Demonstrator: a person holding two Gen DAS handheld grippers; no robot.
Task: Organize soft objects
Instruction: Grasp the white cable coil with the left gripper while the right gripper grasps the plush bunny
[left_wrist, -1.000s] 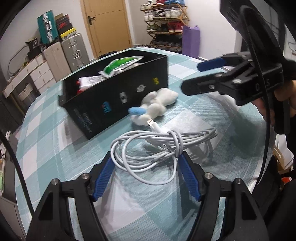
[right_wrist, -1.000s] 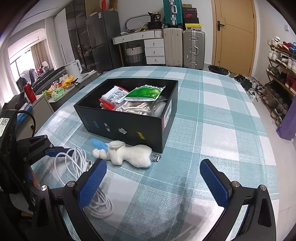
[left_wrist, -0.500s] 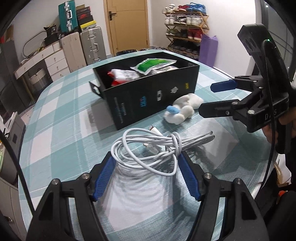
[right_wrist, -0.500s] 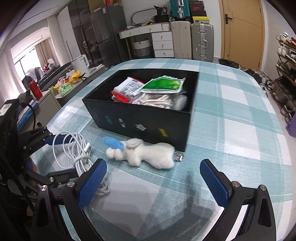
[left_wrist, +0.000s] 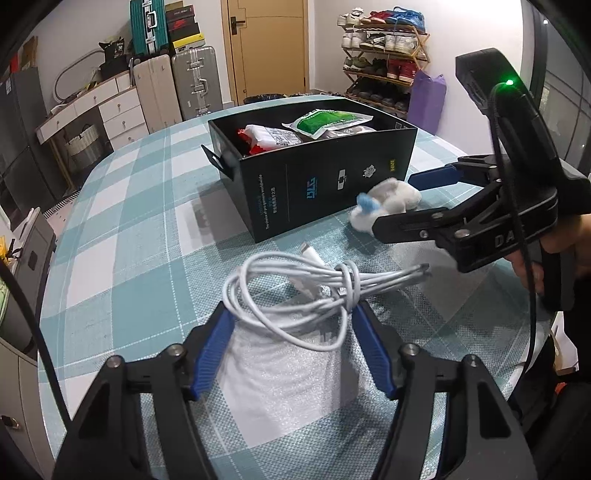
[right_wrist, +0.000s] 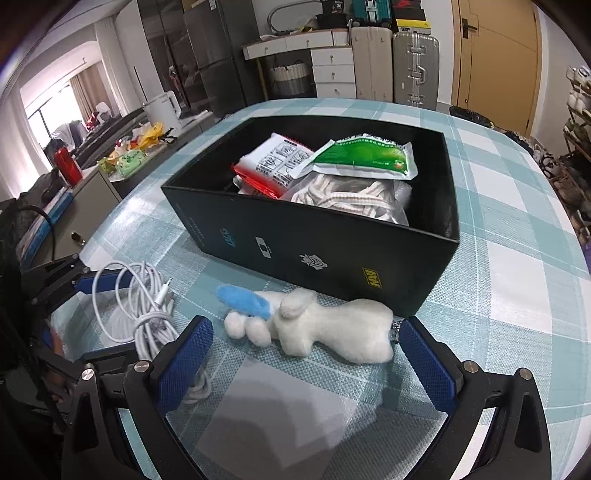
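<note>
Each tool (left_wrist: 291, 325) (right_wrist: 306, 354) is matte black with silver screws at its joints and blue textured pads (left_wrist: 212, 354). A black cable (left_wrist: 517, 221) runs beneath a green light (left_wrist: 509, 82) on the right tool's body.

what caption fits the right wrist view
Right gripper open around a white plush beside the black box.

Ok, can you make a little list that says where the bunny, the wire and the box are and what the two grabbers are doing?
plush bunny: lying on the checked tablecloth, in front of the box
white cable bundle: on the cloth, between the left gripper's pads
black box: open, holding packets
left gripper: jaws closing around the cable
right gripper: open, pads either side of the bunny, not gripping
</note>
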